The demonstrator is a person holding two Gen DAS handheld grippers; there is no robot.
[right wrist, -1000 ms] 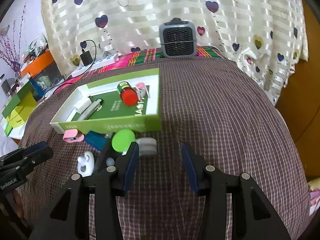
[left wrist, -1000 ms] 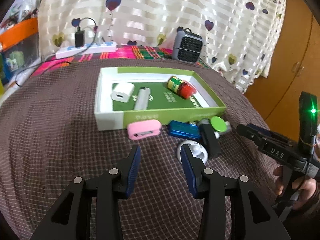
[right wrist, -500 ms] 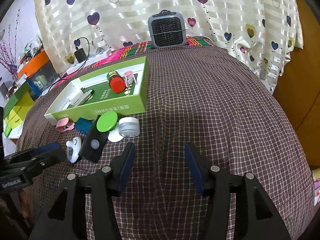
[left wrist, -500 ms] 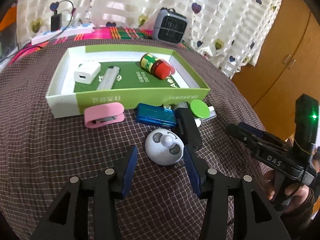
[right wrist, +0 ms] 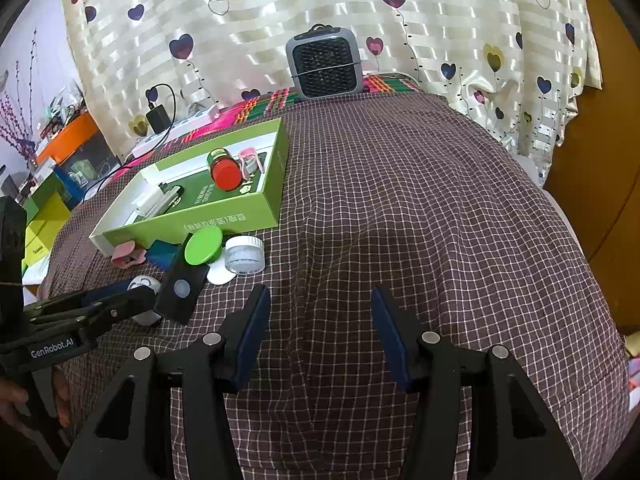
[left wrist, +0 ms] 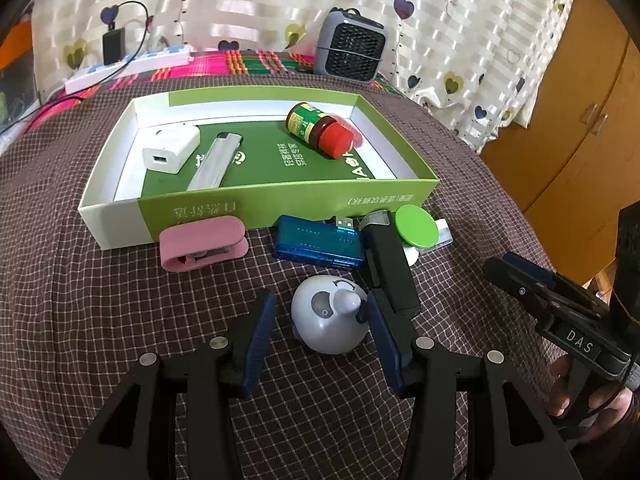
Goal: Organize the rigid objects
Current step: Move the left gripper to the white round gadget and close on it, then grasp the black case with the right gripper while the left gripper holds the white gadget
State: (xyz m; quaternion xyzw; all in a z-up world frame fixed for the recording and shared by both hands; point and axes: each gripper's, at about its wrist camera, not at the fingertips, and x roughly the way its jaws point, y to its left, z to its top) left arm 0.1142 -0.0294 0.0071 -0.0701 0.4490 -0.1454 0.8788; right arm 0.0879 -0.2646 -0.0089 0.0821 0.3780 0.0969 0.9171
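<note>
Lying inside one green-and-white box (left wrist: 256, 208) on the checked cloth (left wrist: 80, 320) are, from left to right, one white charger cube (left wrist: 170, 149), one silver lighter (left wrist: 214, 160) and one red-capped bottle (left wrist: 320, 130) on its side; the right wrist view adds one pink clip (right wrist: 250, 160) behind the bottle. In front of the box, outside it, a row of loose things runs left to right: one pink holder (left wrist: 202, 242) touching the box wall, one blue USB stick (left wrist: 318, 240), one black bar (left wrist: 390, 264), one green round lid (left wrist: 416, 226) and one clear small jar (right wrist: 245, 255), with one white disc (right wrist: 220, 272) just beside the jar. Nearer than that row sits one white round figure (left wrist: 328, 314), between the spread fingers of the left gripper (left wrist: 322, 334); its right finger is very close to the figure, but I cannot tell whether it touches. Well to the right, the right gripper (right wrist: 320, 338) hovers over bare cloth with fingers wide apart, holding nothing. One grey fan (left wrist: 350, 54) stands at the back by the curtain (left wrist: 460, 20).
</note>
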